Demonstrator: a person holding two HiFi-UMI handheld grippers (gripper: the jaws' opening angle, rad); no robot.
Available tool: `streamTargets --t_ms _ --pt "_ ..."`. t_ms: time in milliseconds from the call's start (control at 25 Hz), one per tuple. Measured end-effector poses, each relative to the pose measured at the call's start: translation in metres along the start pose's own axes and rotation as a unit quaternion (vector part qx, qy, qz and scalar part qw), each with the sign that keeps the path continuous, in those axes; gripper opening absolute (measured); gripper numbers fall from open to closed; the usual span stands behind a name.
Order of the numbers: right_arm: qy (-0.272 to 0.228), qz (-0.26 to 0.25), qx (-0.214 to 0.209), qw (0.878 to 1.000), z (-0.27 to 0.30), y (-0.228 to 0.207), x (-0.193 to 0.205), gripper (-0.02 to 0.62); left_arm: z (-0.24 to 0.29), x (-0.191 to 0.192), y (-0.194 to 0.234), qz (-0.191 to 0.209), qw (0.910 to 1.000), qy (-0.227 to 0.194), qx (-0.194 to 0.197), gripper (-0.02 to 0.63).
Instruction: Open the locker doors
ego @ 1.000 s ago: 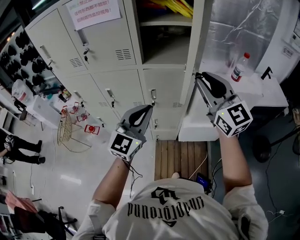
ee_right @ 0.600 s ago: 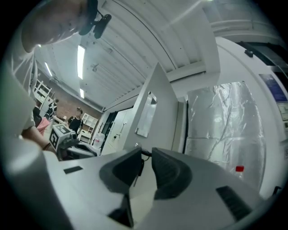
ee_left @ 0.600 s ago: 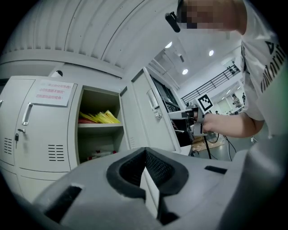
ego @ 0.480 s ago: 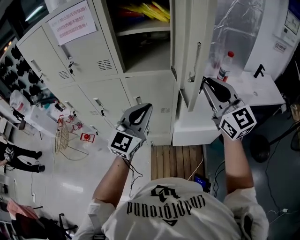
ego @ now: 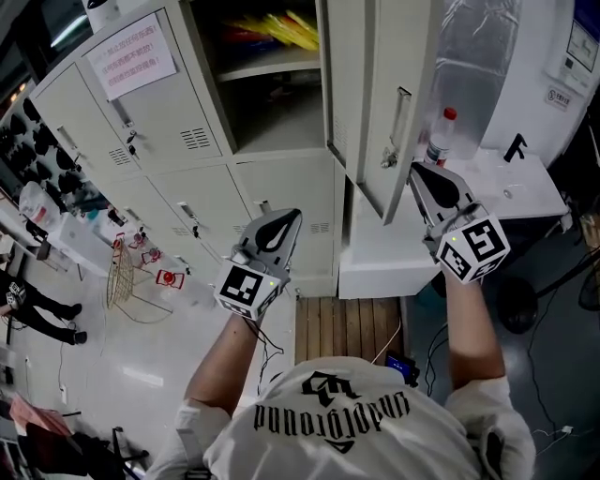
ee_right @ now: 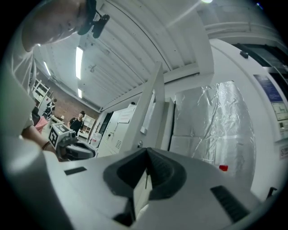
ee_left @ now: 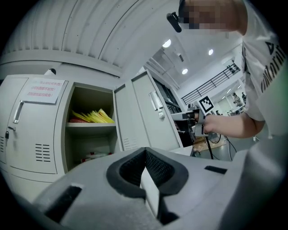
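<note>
The upper locker door (ego: 361, 89) stands swung open toward me, its handle (ego: 397, 122) on the face I see. Behind it the open compartment (ego: 267, 89) holds yellow items (ego: 281, 26) on a shelf. My right gripper (ego: 419, 171) hangs just right of the door's lower corner; its jaws have just closed, with nothing between them. In the right gripper view the right gripper (ee_right: 147, 155) points past the door (ee_right: 150, 112). My left gripper (ego: 289, 217) is shut and empty, in front of the closed lower doors (ego: 281, 187). From the left gripper (ee_left: 145, 152) I see door (ee_left: 144, 114) and shelf (ee_left: 90, 126).
More closed locker doors (ego: 131, 103) run to the left, one with a paper notice (ego: 131, 56). A water bottle (ego: 438, 136) stands on the white counter (ego: 497, 183) at the right, under foil sheeting (ego: 478, 56). A wooden pallet (ego: 347, 328) lies at my feet. A person (ego: 33, 305) stands far left.
The upper locker door has swung further open and now shows its handle side. Both grippers have drawn back from the lockers. The right jaws have closed.
</note>
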State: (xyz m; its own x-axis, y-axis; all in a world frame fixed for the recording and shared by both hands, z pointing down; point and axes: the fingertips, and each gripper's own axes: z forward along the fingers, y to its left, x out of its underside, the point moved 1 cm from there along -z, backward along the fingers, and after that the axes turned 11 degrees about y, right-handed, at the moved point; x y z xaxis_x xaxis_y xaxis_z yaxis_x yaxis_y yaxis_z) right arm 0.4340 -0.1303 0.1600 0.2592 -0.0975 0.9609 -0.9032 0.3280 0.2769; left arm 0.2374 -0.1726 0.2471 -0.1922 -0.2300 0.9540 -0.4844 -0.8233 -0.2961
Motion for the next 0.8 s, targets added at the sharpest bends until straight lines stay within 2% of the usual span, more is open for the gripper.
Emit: streamTargets --t_ms 280,560,800 --pt "0.002 0.01 0.0 1.0 -0.013 -0.005 0.016 0.006 0.0 0.004 -0.007 -0.004 0.9999 0.007 -0.013 0.008" --pt "0.032 0.028 0.014 0.999 -0.012 0.013 0.075 0.021 -0.01 0.03 -0.01 -0.012 0.9993 0.025 -0.027 0.008" --pt "0.04 0.052 0.024 0.998 -0.017 0.025 0.116 0.12 -0.027 0.057 -0.006 -0.024 0.9981 0.039 -0.042 0.008"
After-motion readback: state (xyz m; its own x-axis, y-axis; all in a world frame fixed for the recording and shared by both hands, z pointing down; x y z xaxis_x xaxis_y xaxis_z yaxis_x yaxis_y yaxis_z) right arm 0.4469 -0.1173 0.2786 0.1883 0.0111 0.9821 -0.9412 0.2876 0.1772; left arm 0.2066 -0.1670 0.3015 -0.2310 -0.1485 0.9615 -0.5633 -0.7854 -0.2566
